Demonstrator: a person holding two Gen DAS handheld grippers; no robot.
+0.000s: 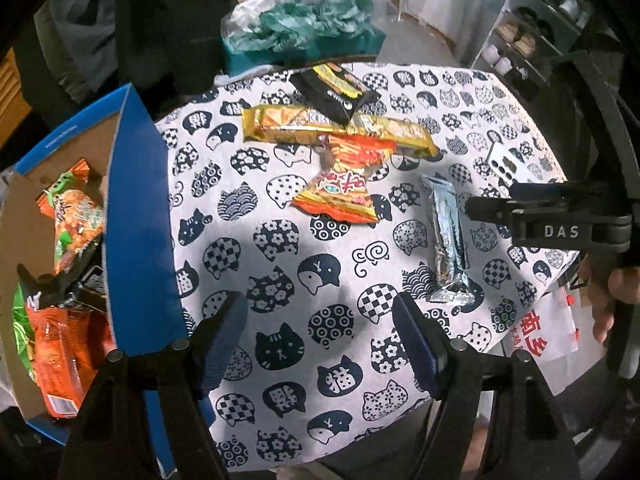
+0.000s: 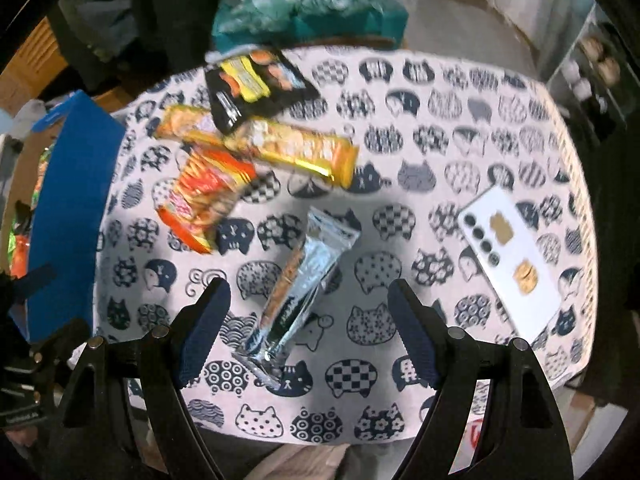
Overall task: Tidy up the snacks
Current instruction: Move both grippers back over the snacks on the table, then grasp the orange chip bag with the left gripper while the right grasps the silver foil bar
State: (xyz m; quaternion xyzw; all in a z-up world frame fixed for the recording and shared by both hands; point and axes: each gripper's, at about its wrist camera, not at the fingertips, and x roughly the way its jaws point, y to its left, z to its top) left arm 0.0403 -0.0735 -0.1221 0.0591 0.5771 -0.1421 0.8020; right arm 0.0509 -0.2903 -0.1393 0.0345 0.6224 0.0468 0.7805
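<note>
Four snacks lie on the cat-print tablecloth (image 1: 280,264): a black packet (image 1: 334,94), a long gold bar (image 1: 336,130), an orange-red packet (image 1: 344,184) and a silver bar (image 1: 448,240). My left gripper (image 1: 320,340) is open and empty above bare cloth, beside the blue cardboard box (image 1: 138,216) that holds several snack packs (image 1: 76,216). My right gripper (image 2: 308,328) is open and empty, its fingers on either side of the silver bar (image 2: 300,280), above it. In the right wrist view the black packet (image 2: 256,84), gold bar (image 2: 296,148) and orange-red packet (image 2: 208,196) lie farther back.
A white phone (image 2: 510,264) lies face down at the table's right side. A teal box with a crumpled plastic bag (image 1: 304,28) stands behind the table. A shoe rack (image 1: 528,36) is at the far right. A red-and-white paper (image 1: 548,328) lies below the table's right edge.
</note>
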